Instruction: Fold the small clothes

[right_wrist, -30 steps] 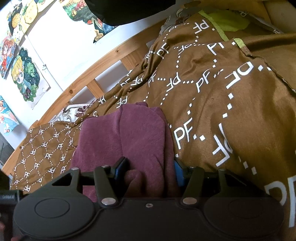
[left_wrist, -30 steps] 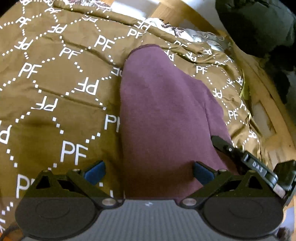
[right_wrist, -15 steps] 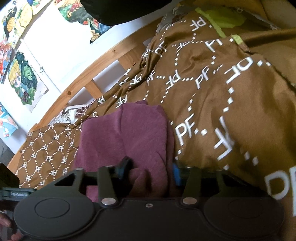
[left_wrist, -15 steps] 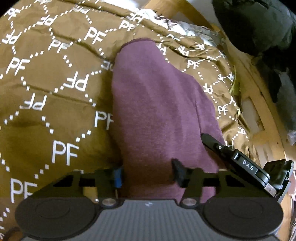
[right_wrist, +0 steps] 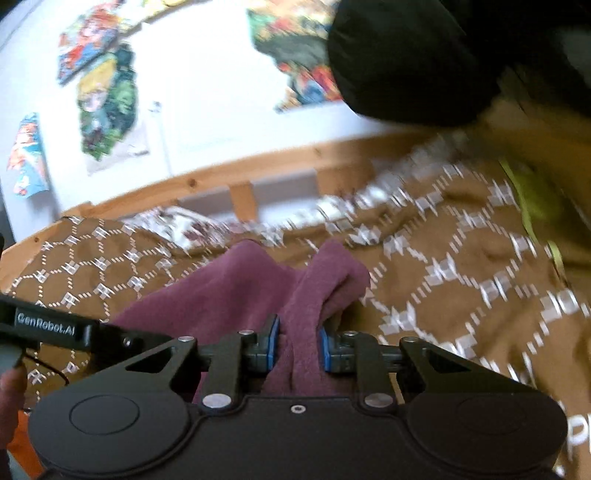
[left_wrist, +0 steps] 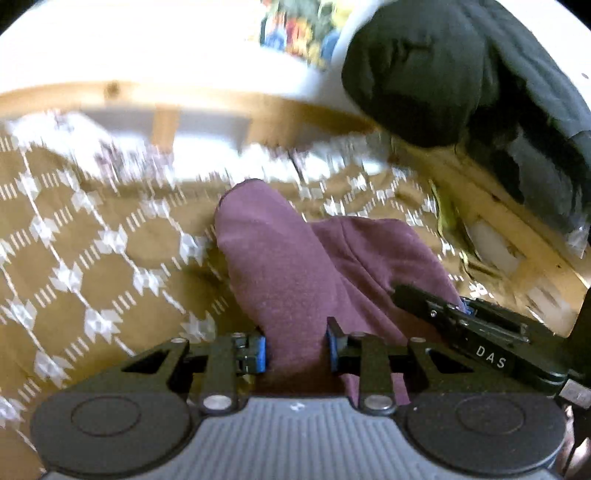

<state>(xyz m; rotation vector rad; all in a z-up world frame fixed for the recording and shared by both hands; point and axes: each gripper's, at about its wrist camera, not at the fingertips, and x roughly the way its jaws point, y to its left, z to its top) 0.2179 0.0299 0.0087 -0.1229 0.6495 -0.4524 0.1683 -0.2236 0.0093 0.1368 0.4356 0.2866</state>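
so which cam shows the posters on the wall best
The right wrist view: several colourful posters spread across the white wall above the wooden bed frame, blurred but distinct. The left wrist view catches only one smeared colourful patch at its top edge, beside a dark garment.

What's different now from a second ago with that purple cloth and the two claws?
Both grippers closed in on the near edge of the purple garment and lifted it: the left gripper and right gripper now pinch bunched fabric, jaws still closing. The far end stays lying on the brown bedspread, which hasn't moved.
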